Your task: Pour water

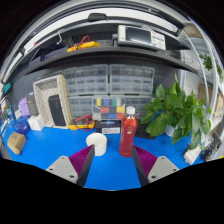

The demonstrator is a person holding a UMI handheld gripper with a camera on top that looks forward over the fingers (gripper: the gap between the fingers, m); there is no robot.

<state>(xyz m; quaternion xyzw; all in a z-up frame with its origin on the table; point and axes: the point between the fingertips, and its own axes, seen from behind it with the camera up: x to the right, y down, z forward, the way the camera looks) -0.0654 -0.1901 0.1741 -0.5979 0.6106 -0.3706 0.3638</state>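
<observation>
Blue tabletop [45, 150] carries the upright red plastic bottle with a red cap [128, 131], standing ahead of the wide-spread, empty gripper [112, 166], slightly toward its right finger, a squat white cup [97, 143] just left, leafy green plant [178, 112] beyond.

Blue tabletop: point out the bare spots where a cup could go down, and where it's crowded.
Bare blue table lies between the open tongs, short of the white cup and red bottle. It's crowded by the plant and the blue object.
</observation>
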